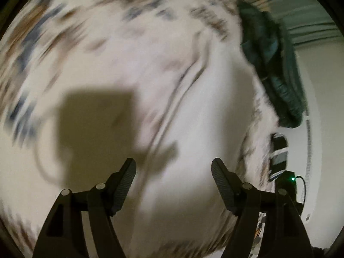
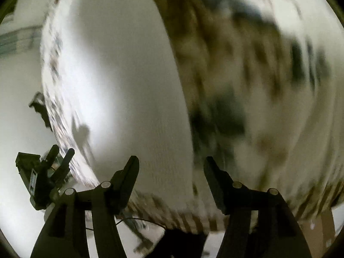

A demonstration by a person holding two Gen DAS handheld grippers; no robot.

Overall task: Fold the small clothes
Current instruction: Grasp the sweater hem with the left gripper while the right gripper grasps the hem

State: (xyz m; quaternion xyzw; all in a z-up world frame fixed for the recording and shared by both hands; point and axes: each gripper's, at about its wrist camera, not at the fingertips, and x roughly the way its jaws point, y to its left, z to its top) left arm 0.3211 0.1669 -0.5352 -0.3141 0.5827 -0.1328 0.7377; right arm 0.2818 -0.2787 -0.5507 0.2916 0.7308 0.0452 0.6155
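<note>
Both grippers are released, nothing between the fingers. The left gripper (image 1: 173, 172) has its jaws apart over the white cloth (image 1: 193, 118); the right gripper (image 2: 171, 169) also stands with jaws apart above the same white cloth (image 2: 120, 86). Neither pad touches fabric as far as the blurred frames show.

The white cloth, the task's thing, lies flat on the patterned bedcover (image 1: 43, 43) and fills the middle of both views. A long crease or seam (image 1: 178, 99) runs across it in the left view. Whether it is a finished fold cannot be told through the blur.

Relative to the white cloth:
- dark green garment (image 1: 271, 64) lies at its far right edge in the left view, close to or touching it.
- the left gripper shows in the right view (image 2: 58, 161), just off the cloth's left edge.
- a cable (image 2: 133, 220) hangs near the cloth's near edge, under the right gripper.

Risks, as judged:
- Cloth is free, so any brush from a finger tip can drag a layer and undo the fold.
- Heavy blur suggests fast hands; a regrasp at that pace likely pinches the bedcover along with the cloth, or only the top layer.
- The dark green garment is close enough to be snagged when the cloth's edge is picked up.
- The cable can catch on a finger or the cloth's near edge.
</note>
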